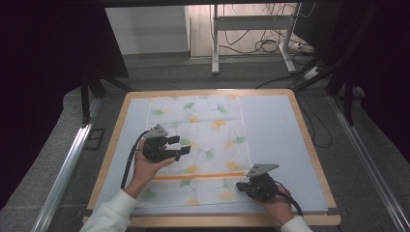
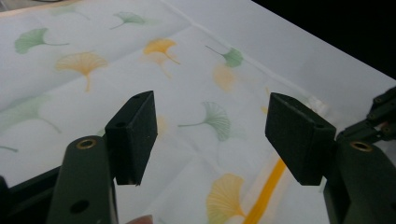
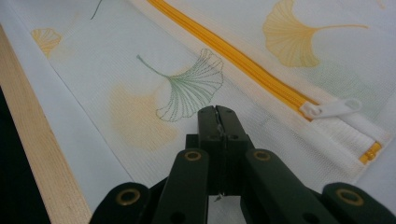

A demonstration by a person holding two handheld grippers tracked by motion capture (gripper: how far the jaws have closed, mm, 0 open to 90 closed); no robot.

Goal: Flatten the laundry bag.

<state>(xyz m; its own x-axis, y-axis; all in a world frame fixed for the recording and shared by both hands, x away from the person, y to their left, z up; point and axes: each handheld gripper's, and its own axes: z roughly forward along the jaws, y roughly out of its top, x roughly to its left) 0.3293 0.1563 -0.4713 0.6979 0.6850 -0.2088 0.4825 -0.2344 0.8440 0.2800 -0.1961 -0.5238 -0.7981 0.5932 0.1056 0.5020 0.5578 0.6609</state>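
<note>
A white mesh bag (image 1: 203, 140) printed with green and yellow ginkgo leaves lies flat on the table. A yellow zipper (image 1: 203, 177) runs across its near part. My left gripper (image 1: 180, 146) hovers over the bag's left half, held in a hand. Its jaws stand wide apart with nothing between them (image 2: 215, 135); only the leaf print (image 2: 217, 119) shows below. My right gripper (image 1: 239, 186) sits low at the bag's near right corner, jaws pressed together (image 3: 217, 112). The white zipper pull (image 3: 331, 108) lies just beyond it, at the end of the zipper (image 3: 233, 56).
The bag rests on a pale mat (image 1: 275, 135) covering a wooden-edged table (image 1: 111, 154). The wooden rim (image 3: 42, 154) runs close beside my right gripper. Behind the table are a desk frame (image 1: 251, 29) and floor cables (image 1: 270, 46).
</note>
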